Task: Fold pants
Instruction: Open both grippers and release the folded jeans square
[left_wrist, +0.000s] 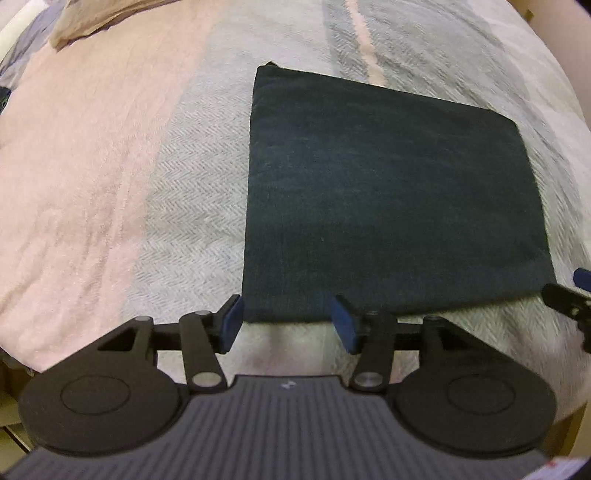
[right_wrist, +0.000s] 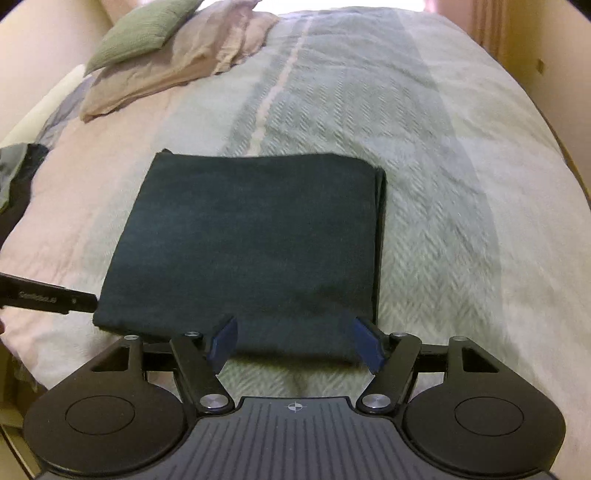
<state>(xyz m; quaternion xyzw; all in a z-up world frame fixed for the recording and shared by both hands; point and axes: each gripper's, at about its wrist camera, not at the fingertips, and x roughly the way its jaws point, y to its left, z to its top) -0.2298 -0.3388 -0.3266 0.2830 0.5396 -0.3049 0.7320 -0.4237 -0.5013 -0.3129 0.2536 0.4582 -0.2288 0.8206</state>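
On the striped bedspread (right_wrist: 424, 177) the pants (right_wrist: 251, 236) lie folded into a neat dark square, left gripper (left_wrist: 290, 326) and right gripper (right_wrist: 295, 341) both spread and empty at its near edge, so folding looks finished and only withdrawing remains.

Dark pants (right_wrist: 243, 240) lie folded into a flat rectangle on the bedspread (right_wrist: 443, 221).
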